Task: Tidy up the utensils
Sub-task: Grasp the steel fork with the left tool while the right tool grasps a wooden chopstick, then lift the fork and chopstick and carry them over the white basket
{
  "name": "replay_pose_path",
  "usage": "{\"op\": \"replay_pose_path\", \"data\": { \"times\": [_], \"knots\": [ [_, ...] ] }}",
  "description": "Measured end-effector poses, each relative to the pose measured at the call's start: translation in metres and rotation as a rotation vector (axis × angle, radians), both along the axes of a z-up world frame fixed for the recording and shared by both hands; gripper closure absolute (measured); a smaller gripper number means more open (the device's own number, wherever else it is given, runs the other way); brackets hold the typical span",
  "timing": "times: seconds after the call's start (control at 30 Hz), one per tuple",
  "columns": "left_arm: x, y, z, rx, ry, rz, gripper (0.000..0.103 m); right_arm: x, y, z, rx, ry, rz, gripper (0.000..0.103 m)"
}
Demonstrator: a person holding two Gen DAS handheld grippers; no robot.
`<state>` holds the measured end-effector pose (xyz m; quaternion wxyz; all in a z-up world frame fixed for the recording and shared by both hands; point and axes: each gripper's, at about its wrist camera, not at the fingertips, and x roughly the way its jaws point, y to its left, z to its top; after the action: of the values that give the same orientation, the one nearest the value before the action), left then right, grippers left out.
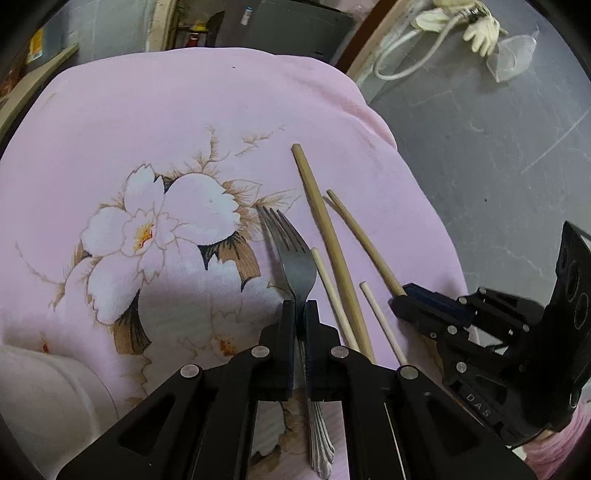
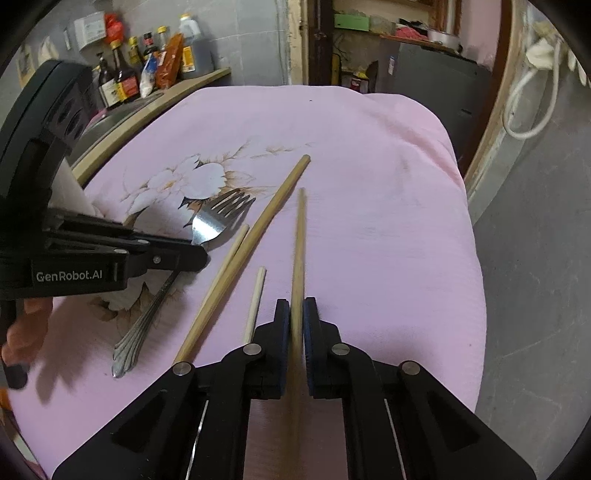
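Observation:
A metal fork (image 1: pixel 293 254) lies on the pink flowered cloth (image 1: pixel 147 129), and my left gripper (image 1: pixel 301 306) is shut on its neck; the patterned handle runs back under the jaws. From the right wrist view the same fork (image 2: pixel 221 218) shows with the left gripper (image 2: pixel 199 256) clamped on it. My right gripper (image 2: pixel 295 306) is shut on a wooden chopstick (image 2: pixel 300 236) that points away along the cloth. In the left wrist view that chopstick (image 1: pixel 364 242) ends in the right gripper (image 1: pixel 400 299). A second wooden chopstick (image 1: pixel 325 229) and two thin pale sticks (image 1: pixel 380 321) lie between the fork and the held chopstick.
A white container (image 1: pixel 44 387) stands at the cloth's near left corner. Bottles and packets (image 2: pixel 147 66) crowd a counter at the back left. Grey floor (image 1: pixel 498 147) lies past the cloth's right edge, with a white cable and gloves (image 1: pixel 461 26) there.

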<state>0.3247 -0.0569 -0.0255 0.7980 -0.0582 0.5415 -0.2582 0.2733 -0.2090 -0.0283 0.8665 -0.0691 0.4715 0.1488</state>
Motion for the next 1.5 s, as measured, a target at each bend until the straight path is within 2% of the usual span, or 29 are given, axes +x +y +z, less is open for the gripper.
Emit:
{"op": "replay_pose_path", "data": {
  "times": [0.1,0.27,0.37,0.4,0.47,0.6,0.73,0.83,0.97,1.07,1.17,1.3,1.47,1.5],
  "knots": [
    [-0.008,-0.001,0.002,-0.003,-0.026,0.007,0.101,-0.006,-0.004,0.001,0.037,-0.014,-0.005,0.098],
    [-0.036,0.007,0.009,-0.045,-0.111,0.03,0.101,-0.029,-0.013,0.011,0.103,-0.115,-0.002,0.098],
    [-0.058,0.011,0.02,-0.05,-0.227,0.047,0.101,-0.048,-0.017,0.026,0.152,-0.224,-0.008,0.098],
    [-0.068,0.012,0.026,-0.048,-0.289,0.057,0.101,-0.055,-0.019,0.031,0.167,-0.269,-0.006,0.098],
    [-0.082,0.01,0.037,-0.05,-0.383,0.072,0.101,-0.076,-0.017,0.044,0.183,-0.407,-0.008,0.098],
    [-0.113,0.01,0.061,-0.026,-0.603,0.122,0.102,-0.103,-0.011,0.062,0.231,-0.596,-0.022,0.098],
    [-0.132,0.01,0.082,-0.024,-0.742,0.172,0.103,-0.119,0.004,0.08,0.246,-0.776,-0.012,0.098],
    [-0.142,0.016,0.097,-0.034,-0.814,0.207,0.103,-0.121,0.013,0.091,0.277,-0.849,0.004,0.098],
    [-0.149,0.036,0.117,-0.041,-0.855,0.249,0.103,-0.114,0.027,0.105,0.382,-0.885,0.043,0.098],
    [-0.151,0.061,0.137,-0.037,-0.876,0.303,0.103,-0.102,0.04,0.115,0.494,-0.902,0.075,0.098],
    [-0.154,0.083,0.16,-0.026,-0.909,0.378,0.103,-0.092,0.06,0.126,0.562,-0.934,0.107,0.098],
    [-0.156,0.114,0.179,0.017,-0.947,0.469,0.103,-0.083,0.087,0.135,0.632,-0.963,0.144,0.098],
    [-0.158,0.155,0.192,0.071,-0.957,0.598,0.103,-0.066,0.117,0.143,0.726,-0.968,0.173,0.098],
    [-0.159,0.163,0.194,0.101,-0.967,0.63,0.103,-0.062,0.122,0.143,0.742,-0.966,0.174,0.098]
  ]
}}
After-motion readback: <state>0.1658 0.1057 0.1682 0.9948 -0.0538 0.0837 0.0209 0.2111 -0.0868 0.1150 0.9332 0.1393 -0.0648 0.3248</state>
